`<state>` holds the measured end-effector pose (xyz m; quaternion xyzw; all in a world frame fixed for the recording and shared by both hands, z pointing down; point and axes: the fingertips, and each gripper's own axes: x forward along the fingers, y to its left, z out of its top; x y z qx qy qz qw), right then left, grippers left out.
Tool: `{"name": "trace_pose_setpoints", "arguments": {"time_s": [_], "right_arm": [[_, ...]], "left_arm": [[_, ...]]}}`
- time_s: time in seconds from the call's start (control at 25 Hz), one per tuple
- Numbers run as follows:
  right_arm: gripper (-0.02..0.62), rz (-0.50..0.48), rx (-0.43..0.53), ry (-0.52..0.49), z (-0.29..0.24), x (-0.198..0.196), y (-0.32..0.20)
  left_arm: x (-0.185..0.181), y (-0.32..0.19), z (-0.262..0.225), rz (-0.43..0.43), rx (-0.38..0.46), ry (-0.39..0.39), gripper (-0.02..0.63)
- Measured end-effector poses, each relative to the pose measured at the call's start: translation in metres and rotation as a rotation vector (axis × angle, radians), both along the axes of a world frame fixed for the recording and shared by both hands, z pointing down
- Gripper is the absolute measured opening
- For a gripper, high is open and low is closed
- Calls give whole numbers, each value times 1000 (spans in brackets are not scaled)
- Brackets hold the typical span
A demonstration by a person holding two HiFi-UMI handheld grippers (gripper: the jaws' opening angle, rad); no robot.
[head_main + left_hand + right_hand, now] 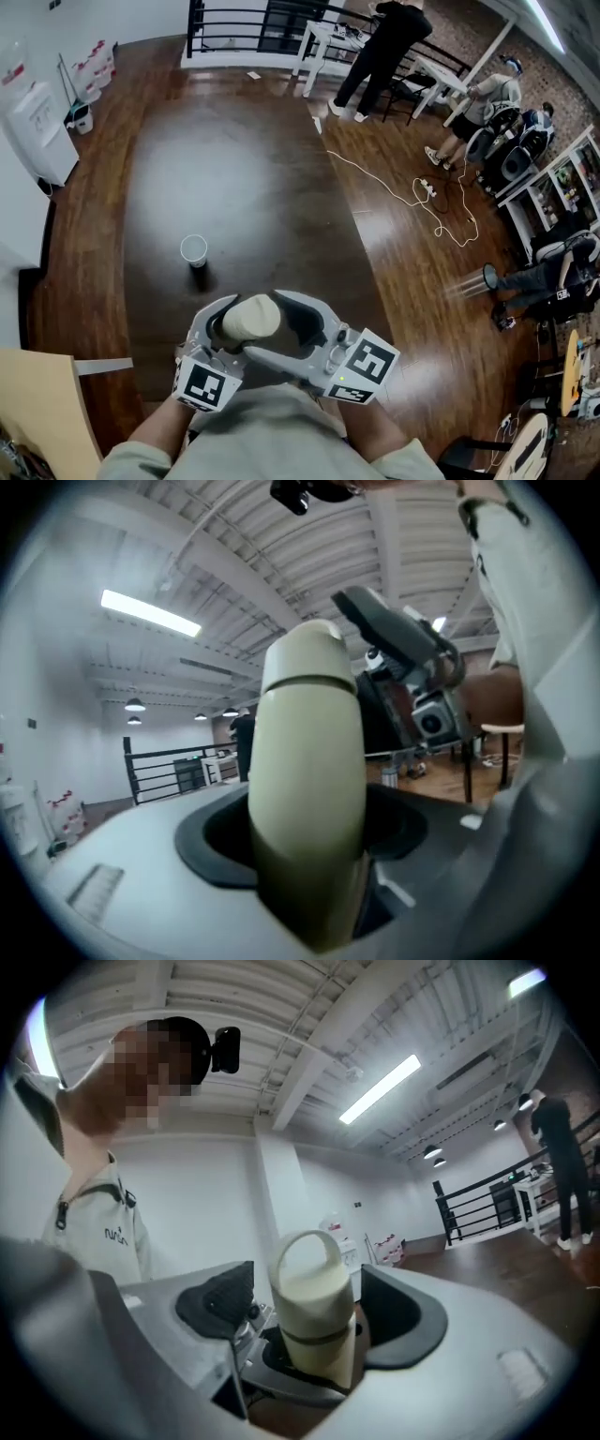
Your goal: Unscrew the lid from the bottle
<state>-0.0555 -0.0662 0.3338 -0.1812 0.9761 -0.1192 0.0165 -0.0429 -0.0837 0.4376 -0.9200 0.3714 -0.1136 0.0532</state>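
A cream bottle [251, 319] is held close in front of the person's body, above the near edge of the dark table [234, 187]. My left gripper [225, 333] is shut on the bottle's body [309, 780], which fills the gap between its jaws; the rounded lid [305, 653] sticks out beyond them. My right gripper [298, 333] faces it from the right. In the right gripper view its jaws stand on both sides of the lid [309, 1283] and its loop handle, with a gap showing on each side, so the right gripper [314, 1312] is open around the lid.
A dark cup with a white rim [194, 251] stands on the table beyond the grippers. White cabinet [37, 122] at far left, a tan board [42, 403] at lower left. Cables [422, 192] lie on the wooden floor; people [380, 56] stand by white tables at the back right.
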Motion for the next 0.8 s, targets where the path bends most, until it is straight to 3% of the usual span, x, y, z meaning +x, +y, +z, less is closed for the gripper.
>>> {"name": "trace_pose_setpoints", "arguments": {"time_s": [0.2,0.36,0.44,0.6,0.8], "right_arm": [[348,108,-39,16,10,-1,-9],[345,129,-71,37,19,-3,-12],[290,134,-67,54,22,-2,-12],[287,103,-42,89,24,-5,-7],[287,5,1,132,27,-14,-2]], "left_arm": [[-8,-7,20,-123,13,-67,314],[-6,-4,27,-106,14,-76,316],[-4,-2,24,-99,2,-52,316],[1,3,21,-9,9,-19,316],[8,13,29,180,-47,98,316]]}}
